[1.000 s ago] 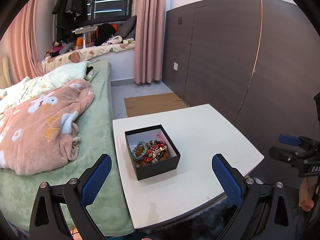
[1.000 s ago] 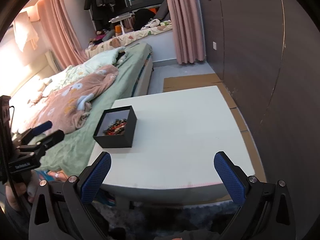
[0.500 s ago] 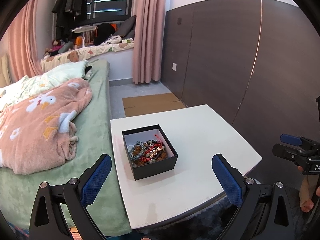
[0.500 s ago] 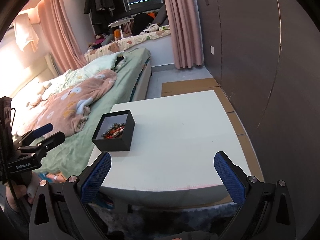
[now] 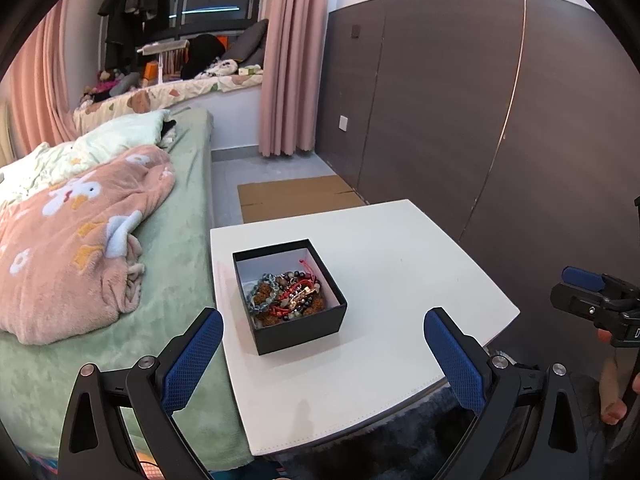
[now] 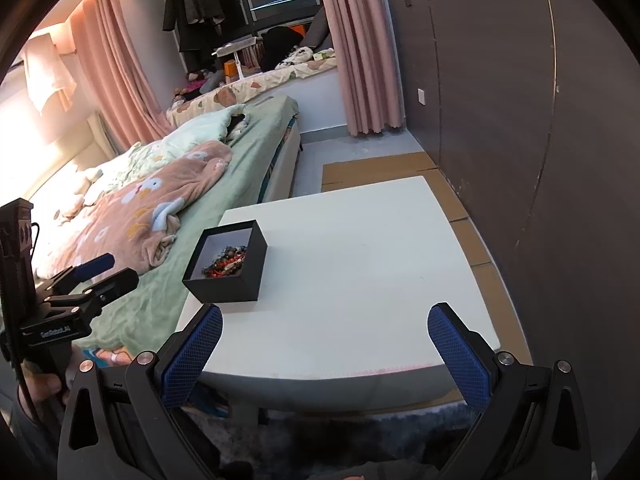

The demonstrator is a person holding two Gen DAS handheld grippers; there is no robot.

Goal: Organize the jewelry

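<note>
My left tool (image 5: 322, 350) is spread wide, gripping nothing, hovering off the table's (image 5: 400, 248) near edge. Black box (image 5: 289, 294) sits at 12 o'clock from it on the table's left half, open top up, roughly square so no clear long axis, a corner toward me; bracelets (image 5: 285, 294) tangled inside. My right tool (image 6: 325, 346) is also wide, empty, box at 11 o'clock.

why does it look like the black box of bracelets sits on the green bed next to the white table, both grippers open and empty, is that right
Not quite. The black box sits on the white table, near its edge beside the green bed, as the left wrist view shows. The rest holds: the bracelets are in the box, and the left gripper and right gripper are open and empty.
</note>
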